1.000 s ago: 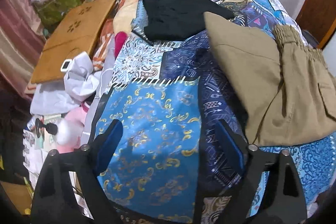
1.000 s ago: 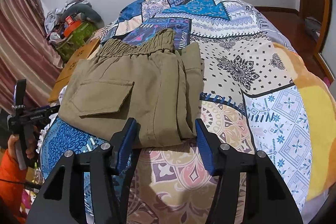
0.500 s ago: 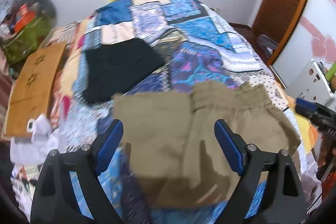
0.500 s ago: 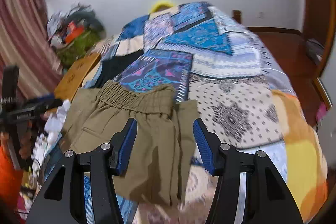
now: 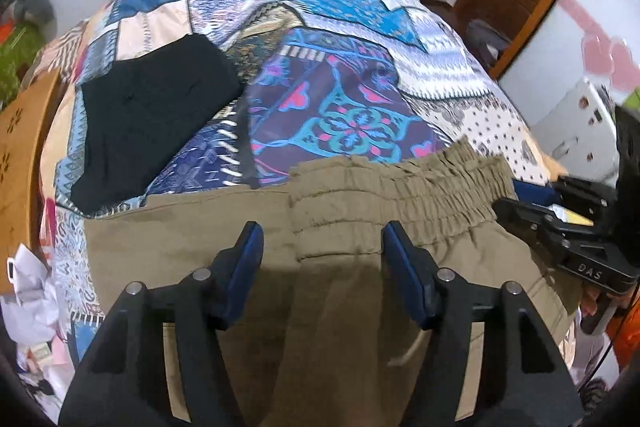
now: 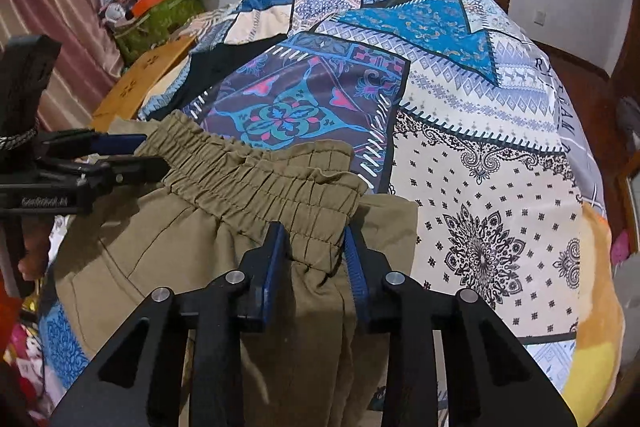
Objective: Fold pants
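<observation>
**Khaki pants on the quilt, a gripper at each end of the waistband**

The olive-khaki cotton pants [image 5: 348, 291] with a gathered elastic waistband [image 6: 256, 183] lie folded on the blue patchwork quilt [image 6: 472, 99], at the near edge of the bed. In the right wrist view the pants fill the frame from 6 to 9 o'clock; their lower legs are cut off by the bottom edge.

The right gripper [image 6: 314, 255] has its blue-padded jaws narrowed around the waistband's right end, fabric bunched between the pads; whether both pads press the cloth is hard to judge. The left gripper [image 5: 322, 259] stands with jaws spread wide over the waistband seam, pads apart from each other. In the right wrist view the left gripper sits at 9 o'clock by the waistband's other end.

Beyond the pants, at 10 o'clock in the left wrist view, a black folded garment [image 5: 152, 115] rests on the quilt. A tan wooden board [image 5: 24, 131] shows at the left edge, partly cut off. Blurred clutter lies further out.
</observation>
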### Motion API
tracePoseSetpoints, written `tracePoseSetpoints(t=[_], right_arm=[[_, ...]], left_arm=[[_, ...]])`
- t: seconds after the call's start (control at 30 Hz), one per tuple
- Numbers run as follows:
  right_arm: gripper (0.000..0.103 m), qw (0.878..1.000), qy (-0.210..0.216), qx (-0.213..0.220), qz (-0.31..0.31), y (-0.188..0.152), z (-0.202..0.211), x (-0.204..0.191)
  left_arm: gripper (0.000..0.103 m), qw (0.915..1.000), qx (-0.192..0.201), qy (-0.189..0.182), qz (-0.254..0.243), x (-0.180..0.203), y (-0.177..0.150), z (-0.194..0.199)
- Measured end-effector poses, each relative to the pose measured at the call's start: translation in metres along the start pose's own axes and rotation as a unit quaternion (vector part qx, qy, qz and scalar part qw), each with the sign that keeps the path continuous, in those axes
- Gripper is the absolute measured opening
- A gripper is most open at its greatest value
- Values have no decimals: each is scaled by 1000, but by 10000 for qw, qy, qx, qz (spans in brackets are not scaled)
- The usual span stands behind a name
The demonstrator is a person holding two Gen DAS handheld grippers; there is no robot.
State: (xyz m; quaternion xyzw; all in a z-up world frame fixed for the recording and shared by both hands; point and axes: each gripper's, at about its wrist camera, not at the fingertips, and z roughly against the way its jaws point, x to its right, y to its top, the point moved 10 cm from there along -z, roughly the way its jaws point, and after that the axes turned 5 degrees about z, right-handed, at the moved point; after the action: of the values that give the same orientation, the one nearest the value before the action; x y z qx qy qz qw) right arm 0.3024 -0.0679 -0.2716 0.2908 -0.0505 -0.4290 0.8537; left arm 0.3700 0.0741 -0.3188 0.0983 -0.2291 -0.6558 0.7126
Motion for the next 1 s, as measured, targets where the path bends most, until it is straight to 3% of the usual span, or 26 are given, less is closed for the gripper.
tracePoseSetpoints(t=[0.13,0.2,0.33,0.43,0.47,0.53,0.6,0.67,0.87,1.0], right_arm=[[24,9997,-221,141,18,-1,0,0],[24,9988,-425,154,193,1,0,-4],[24,9984,-487,96,279,4,11,-6],[25,9966,-683,290,365,7,34,-5],[25,9959,-734,384,350,8,43,-4],[32,9956,-736,538,231,9,58,-2],[56,9950,-686,731,10,9,71,1],[64,9938,-630,890,-212,7,81,5],[77,9944,-590,716,-511,-11,77,8],[77,9963,-563,407,-512,-28,61,5]], left_arm=[[66,9994,211,267,27,-7,0,1],[76,9989,272,385,66,-9,0,2],[79,9995,190,238,113,-13,2,19],[80,9971,611,447,101,-27,7,55],[85,9962,725,470,116,-31,8,64],[92,9944,898,500,251,-46,7,83],[93,9940,892,496,383,-59,2,90],[93,9947,739,457,543,-74,-10,91],[93,9941,331,316,987,-101,-48,72],[93,9944,58,14,1057,-95,-66,54]])
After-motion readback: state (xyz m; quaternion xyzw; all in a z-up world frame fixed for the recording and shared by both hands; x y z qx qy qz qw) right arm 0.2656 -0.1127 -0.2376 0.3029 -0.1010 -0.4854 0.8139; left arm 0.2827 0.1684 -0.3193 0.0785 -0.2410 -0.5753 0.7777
